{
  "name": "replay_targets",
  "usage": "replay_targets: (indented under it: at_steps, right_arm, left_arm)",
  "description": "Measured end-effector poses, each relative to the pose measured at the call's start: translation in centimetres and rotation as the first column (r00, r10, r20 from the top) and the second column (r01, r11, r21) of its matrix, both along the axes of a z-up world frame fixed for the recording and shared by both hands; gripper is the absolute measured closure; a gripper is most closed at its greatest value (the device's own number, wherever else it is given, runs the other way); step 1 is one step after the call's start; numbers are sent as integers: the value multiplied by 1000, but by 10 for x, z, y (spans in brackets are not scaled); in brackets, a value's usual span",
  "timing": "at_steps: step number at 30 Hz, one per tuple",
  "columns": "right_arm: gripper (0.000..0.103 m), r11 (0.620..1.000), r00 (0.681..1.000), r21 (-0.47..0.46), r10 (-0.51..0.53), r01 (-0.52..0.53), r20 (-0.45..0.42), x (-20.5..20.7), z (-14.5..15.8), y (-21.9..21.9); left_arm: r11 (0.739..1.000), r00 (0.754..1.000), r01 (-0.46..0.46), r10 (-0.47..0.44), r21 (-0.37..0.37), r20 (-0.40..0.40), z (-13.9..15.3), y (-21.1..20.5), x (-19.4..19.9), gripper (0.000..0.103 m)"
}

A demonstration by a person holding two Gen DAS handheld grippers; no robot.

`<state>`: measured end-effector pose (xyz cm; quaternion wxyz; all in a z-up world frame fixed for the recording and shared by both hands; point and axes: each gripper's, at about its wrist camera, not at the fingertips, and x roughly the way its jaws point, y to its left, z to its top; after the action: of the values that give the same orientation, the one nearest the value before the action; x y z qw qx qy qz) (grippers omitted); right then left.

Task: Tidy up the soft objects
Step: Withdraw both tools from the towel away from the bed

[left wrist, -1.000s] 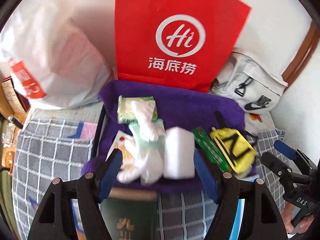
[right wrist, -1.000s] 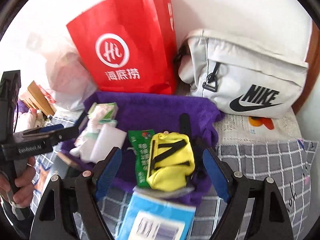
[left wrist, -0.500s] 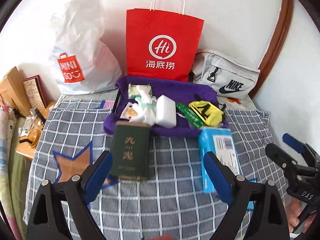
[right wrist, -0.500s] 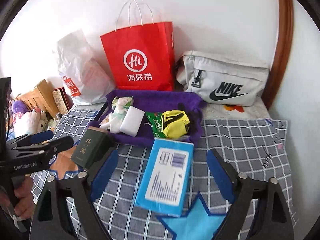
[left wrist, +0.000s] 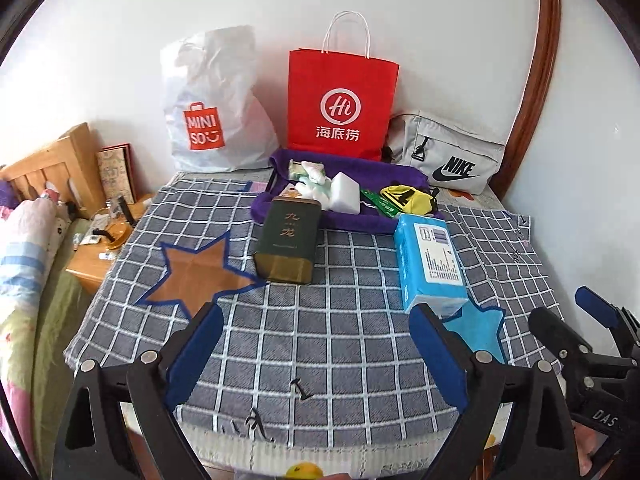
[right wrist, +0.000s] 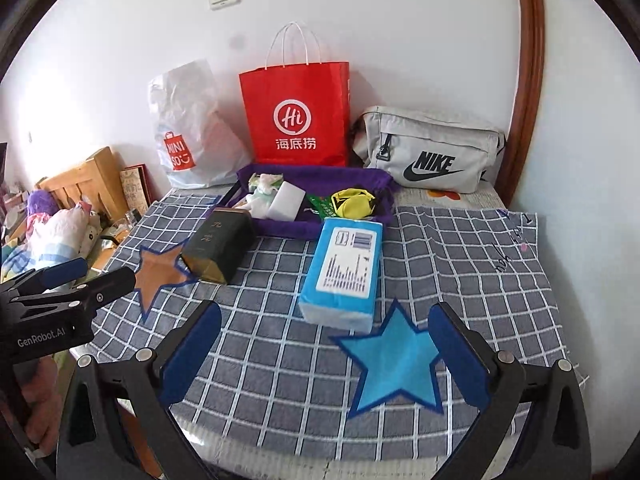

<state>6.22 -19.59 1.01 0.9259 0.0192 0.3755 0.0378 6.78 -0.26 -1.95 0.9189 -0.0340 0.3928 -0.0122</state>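
Several soft items lie heaped in a shallow purple fabric-lined tray [left wrist: 404, 172] at the 12 o'clock end of a grey-and-white checked cloth [left wrist: 320, 340]: a crumpled white-and-pale-green tissue bundle [left wrist: 316, 188], a white foam sponge block [left wrist: 347, 199], a flat green printed sachet [left wrist: 382, 202] and a small yellow pouch with black straps [left wrist: 406, 198]. At the tray's 6 o'clock edge a dark green oblong tin with gold lettering [left wrist: 289, 236] lies touching its rim, while a pale blue plastic-wrapped tissue pack [right wrist: 344, 268] lies just outside toward 5 o'clock, its near end just short of a blue star patch [right wrist: 394, 360]; a brown star patch [left wrist: 196, 272] sits at 9 o'clock of the tin. Both tools hang low at the cloth's 6 o'clock edge, the left gripper [left wrist: 316, 356] and the right gripper [right wrist: 324, 352] each spread wide and holding nothing. Judged from this, sorting stands between picks; the next move likely calls for a reach to the blue pack or into the tray, with a gentle, centred squeeze on whatever yields. Beyond the tray, at 12 o'clock, stand a white plastic shopping bag [left wrist: 212, 112], a red paper carrier bag [left wrist: 340, 104] and a grey fabric waist bag [left wrist: 448, 152], their contents hidden.
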Motion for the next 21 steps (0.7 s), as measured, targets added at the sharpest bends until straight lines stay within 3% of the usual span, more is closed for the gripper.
replay_targets:
  at_steps: [8, 21]
  right_arm:
    - [1, 1000, 998, -4, -4, 4, 56, -49, 11, 3]
    - [1, 1000, 998, 22, -19, 18, 58, -69, 14, -7]
  left_arm:
    - [999, 998, 30, -31, 10, 47, 12, 0, -38, 9]
    - [999, 997, 36, -37, 19, 70, 18, -9, -52, 9]
